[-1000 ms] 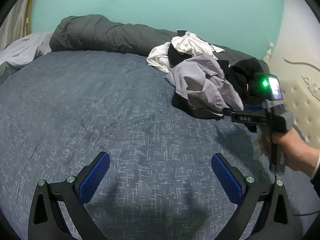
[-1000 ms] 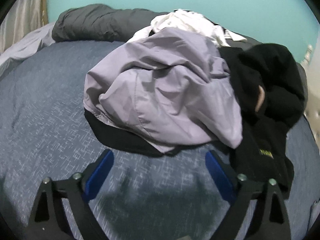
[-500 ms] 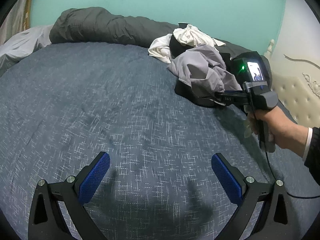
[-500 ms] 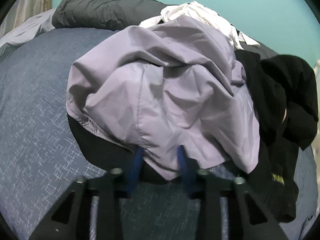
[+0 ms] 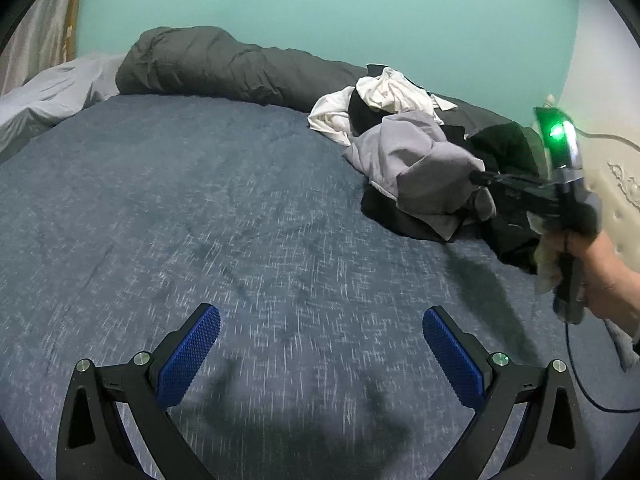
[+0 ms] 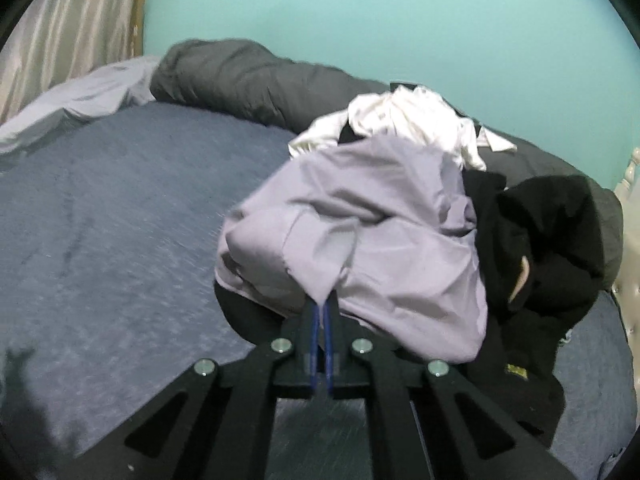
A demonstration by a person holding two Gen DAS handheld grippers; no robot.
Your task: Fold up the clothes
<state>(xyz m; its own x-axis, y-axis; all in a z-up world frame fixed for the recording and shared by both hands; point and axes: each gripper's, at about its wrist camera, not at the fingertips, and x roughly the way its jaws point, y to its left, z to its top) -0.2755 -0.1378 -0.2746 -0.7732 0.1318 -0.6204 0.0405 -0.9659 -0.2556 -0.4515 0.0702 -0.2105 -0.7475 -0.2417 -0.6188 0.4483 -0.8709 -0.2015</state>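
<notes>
A pale lilac garment [image 6: 372, 240] lies crumpled on top of a clothes pile on the blue bed. My right gripper [image 6: 320, 308] is shut on its near edge, and the cloth rises in a peak from the blue pads. In the left wrist view the same lilac garment [image 5: 416, 168] sits at the right, with the right gripper [image 5: 480, 178] pinching it and a hand holding its handle. My left gripper [image 5: 320, 344] hangs open over bare blue bedding, with nothing between its fingers. Under the lilac piece lie black clothes [image 6: 552, 240] and a white garment [image 6: 420, 120].
A rolled dark grey duvet [image 5: 224, 64] runs along the far edge of the blue bedcover [image 5: 180, 208] by the teal wall. A pale grey sheet [image 5: 52, 92] lies at the far left. A cream padded headboard [image 5: 616, 184] stands at the right. A thin cable [image 5: 580, 384] trails from the right gripper.
The right gripper moved up to the lilac garment, closed on its near edge and lifted it. The left gripper stayed open and drifted slightly over the bedcover.
</notes>
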